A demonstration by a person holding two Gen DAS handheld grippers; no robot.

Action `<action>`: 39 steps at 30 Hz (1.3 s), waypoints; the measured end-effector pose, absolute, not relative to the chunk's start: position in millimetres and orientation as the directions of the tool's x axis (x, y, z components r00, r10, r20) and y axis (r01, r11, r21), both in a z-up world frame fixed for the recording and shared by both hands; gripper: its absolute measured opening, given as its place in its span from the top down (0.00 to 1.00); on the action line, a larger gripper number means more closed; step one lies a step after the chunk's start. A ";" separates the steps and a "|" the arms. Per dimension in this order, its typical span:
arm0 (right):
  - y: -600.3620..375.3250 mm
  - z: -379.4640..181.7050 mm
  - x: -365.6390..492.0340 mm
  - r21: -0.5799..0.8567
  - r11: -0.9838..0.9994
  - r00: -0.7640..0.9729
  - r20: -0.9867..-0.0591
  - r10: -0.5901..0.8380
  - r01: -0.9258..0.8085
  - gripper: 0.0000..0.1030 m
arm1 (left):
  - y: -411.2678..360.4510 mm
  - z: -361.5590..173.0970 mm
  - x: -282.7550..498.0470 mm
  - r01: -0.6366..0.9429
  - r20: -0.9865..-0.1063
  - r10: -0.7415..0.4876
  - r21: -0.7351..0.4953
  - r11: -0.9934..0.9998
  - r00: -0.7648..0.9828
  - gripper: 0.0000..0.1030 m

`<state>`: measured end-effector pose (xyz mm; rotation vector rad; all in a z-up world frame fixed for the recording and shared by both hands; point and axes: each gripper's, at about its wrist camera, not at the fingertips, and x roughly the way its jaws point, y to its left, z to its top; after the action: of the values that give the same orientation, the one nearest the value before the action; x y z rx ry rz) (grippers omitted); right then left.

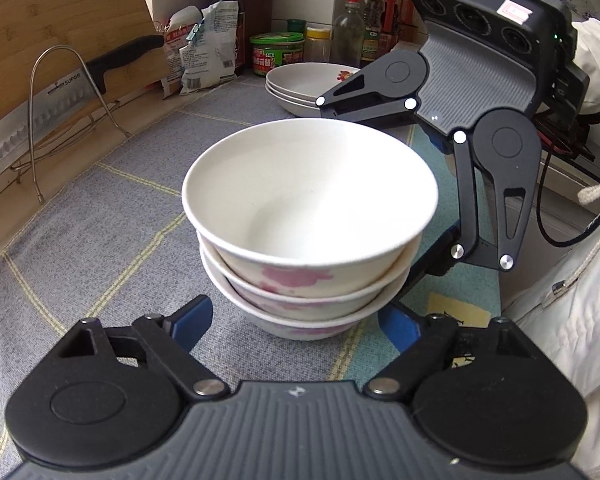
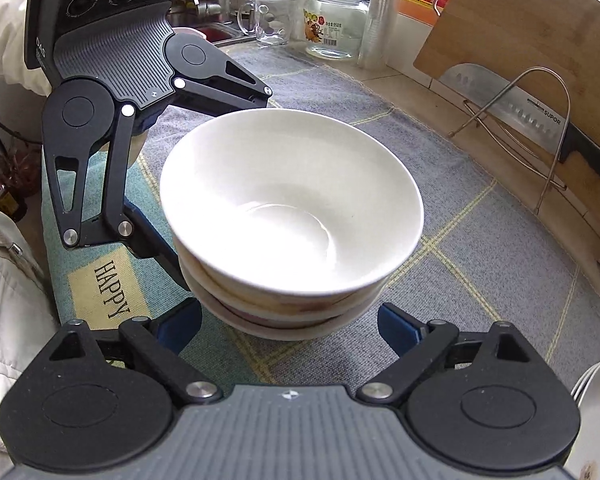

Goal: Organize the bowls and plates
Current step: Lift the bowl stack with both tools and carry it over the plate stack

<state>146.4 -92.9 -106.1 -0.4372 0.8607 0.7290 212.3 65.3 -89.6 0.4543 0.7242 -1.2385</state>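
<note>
in the left wrist view, the left gripper was spread wide, its blue pads either side of the bottom of the bowl stack and clear of it, holding nothing. three bowls sat nested on the mat, the top one tilted a little in the one below. the right gripper came in from the far side, one finger over the far rim and the other low by the base; it too looked open and gripped nothing. a pile of plates lay behind, near the jars. a knife leaned in a wire rack to the left

in the right wrist view, the right gripper was just as wide, pads flanking the lowest bowl with a gap on both sides. the left gripper reached round the far side of the stack, apart from it as far as i could tell. the rim of the plates showed at the lower right edge

my judgement: the risk lay in the loose nesting. if one gripper closed low on the bottom bowl alone, or the two closed at different heights, the top bowls could rock, slide or tip off. a finger catching the far rim could drag the stack across the mat toward the plates. glazed walls would slip under a weak pinch
</note>
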 end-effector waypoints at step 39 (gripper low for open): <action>-106.1 -99.7 153.7 0.045 0.643 0.355 -0.804 0.477 -0.764 0.17 | 43.4 -83.4 216.7 0.971 -0.758 -0.646 -0.074 0.227 0.093 0.20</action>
<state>153.7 -106.1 -99.7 -0.3683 0.8925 0.8258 216.7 43.4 -83.4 0.5196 0.7752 -1.2827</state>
